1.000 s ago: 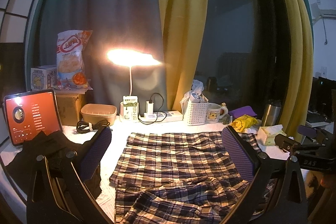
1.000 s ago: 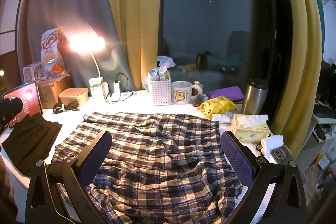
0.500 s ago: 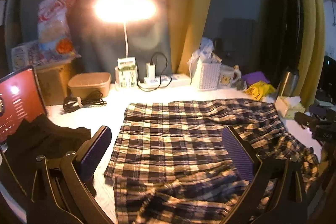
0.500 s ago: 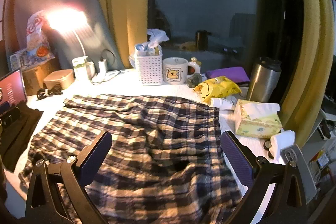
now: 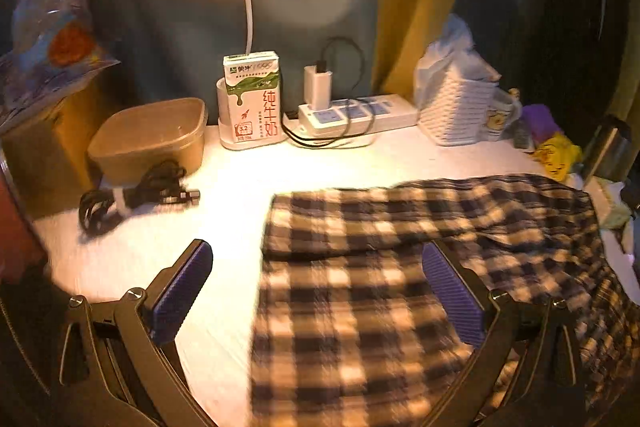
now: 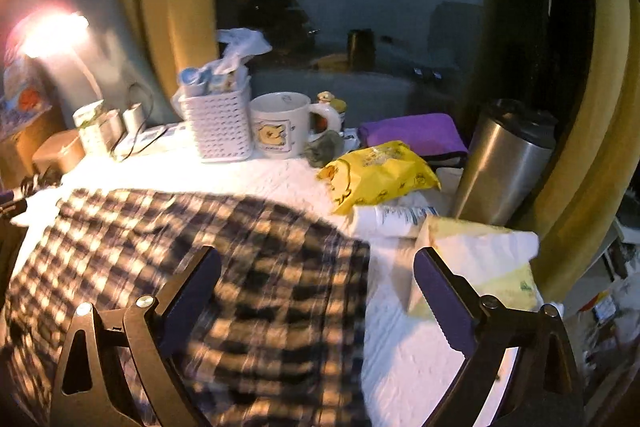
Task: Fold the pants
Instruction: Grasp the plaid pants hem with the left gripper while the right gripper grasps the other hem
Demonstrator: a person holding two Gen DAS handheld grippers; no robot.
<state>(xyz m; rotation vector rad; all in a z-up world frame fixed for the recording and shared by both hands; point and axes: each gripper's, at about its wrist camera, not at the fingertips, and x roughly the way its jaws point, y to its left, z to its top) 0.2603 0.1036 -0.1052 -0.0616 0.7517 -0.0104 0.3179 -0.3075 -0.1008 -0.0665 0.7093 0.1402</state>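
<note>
The navy-and-cream checked cotton pants (image 5: 400,291) lie spread across the lower centre of the white desk (image 5: 240,187). Left hand-held gripper (image 5: 316,297) gapes empty; right hand-held gripper (image 6: 316,301), just narrowing slightly, holds nothing. Soft, light, floppy cloth: pinch the hem corners.

Each camera looks forward and down along its own gripper, close over the table (image 5: 240,187). Both views share the plaid pants (image 5: 360,307) and white basket (image 6: 218,131).
</note>
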